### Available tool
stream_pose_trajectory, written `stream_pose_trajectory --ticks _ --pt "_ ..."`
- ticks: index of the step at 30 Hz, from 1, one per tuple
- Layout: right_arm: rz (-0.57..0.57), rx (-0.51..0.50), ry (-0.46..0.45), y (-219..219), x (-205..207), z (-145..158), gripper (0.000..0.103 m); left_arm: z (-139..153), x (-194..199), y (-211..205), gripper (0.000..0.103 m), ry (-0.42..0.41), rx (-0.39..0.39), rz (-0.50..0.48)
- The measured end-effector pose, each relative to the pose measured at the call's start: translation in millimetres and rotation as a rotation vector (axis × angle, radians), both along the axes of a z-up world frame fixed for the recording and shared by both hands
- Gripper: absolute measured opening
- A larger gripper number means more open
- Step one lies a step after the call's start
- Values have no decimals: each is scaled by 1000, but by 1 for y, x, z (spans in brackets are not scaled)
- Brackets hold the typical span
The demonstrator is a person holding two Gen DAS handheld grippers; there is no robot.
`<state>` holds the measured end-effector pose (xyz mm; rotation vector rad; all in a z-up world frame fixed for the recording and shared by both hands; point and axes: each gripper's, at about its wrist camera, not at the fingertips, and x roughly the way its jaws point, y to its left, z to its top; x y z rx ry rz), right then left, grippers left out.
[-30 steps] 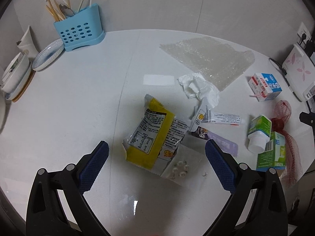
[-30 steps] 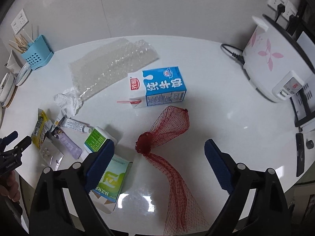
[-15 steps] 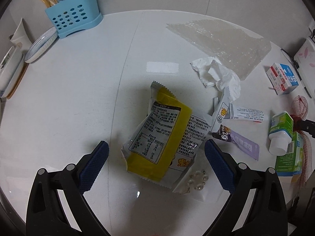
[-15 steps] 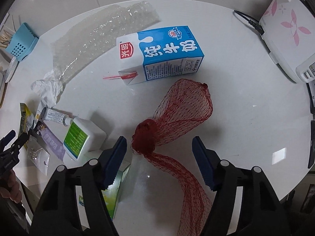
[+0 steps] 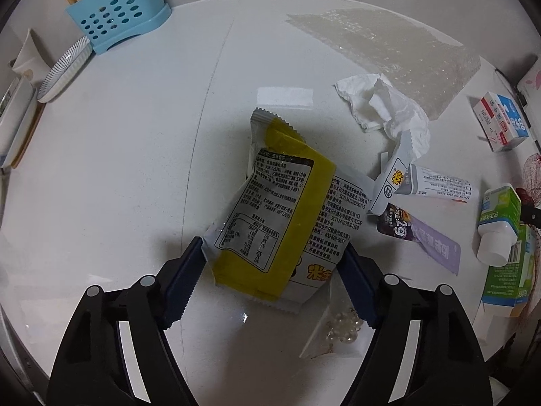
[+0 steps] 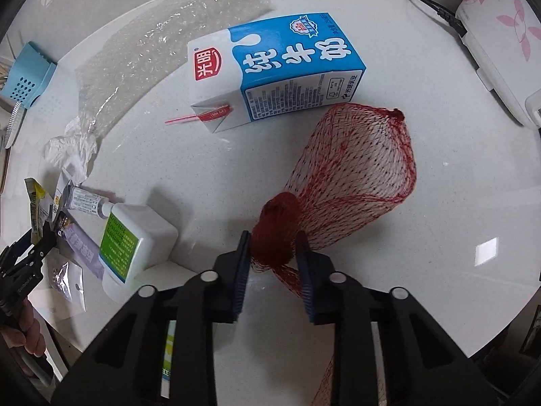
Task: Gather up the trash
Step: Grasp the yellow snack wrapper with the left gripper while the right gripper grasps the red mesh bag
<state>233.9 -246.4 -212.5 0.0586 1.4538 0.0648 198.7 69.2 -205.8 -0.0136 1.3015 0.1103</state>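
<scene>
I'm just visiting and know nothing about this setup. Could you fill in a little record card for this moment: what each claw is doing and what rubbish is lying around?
surface: white table
left gripper: jaws just closing around the yellow snack wrapper, pads at its edges
right gripper: jaws just closed, pinching the bunched knot of the red mesh bag
other rubbish: blue milk carton lying on its side, bubble wrap, crumpled tissue
not rubbish: blue utensil holder

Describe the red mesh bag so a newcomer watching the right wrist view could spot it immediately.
Start at the big blue and white milk carton lying on the white table. Just below it, nearer the camera, sprawls the red mesh bag. It is the only red, see-through netting here, and its bunched knot sits pinched in the right claw.
</scene>
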Motion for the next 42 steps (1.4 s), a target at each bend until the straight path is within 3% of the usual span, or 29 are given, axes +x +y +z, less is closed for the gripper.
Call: stream_pose_trajectory --ticks 7,15,21,22,24,27,34,42 --pt "-8 23 -8 -5 0 6 16 3 1 11 64 0 -10 20" --pt "-17 28 -44 -5 -7 20 15 14 -5 26 60 -21 -20 38" --pt "-22 21 -73 -4 -11 35 15 18 -3 33 48 -23 -34 23" --pt "-24 20 -78 -3 -12 37 15 19 -1 34 43 -25 -37 20" --pt "-28 23 -84 -1 -13 43 15 18 0 36 21 -20 -46 11" --pt "-32 25 -94 2 -16 52 15 21 -1 34 6 -21 -40 3" --pt "-27 26 -114 1 -24 61 15 37 -9 31 3 -52 -37 -2" --pt "-27 36 -156 8 -41 83 15 76 -33 29 3 -108 -65 -8"
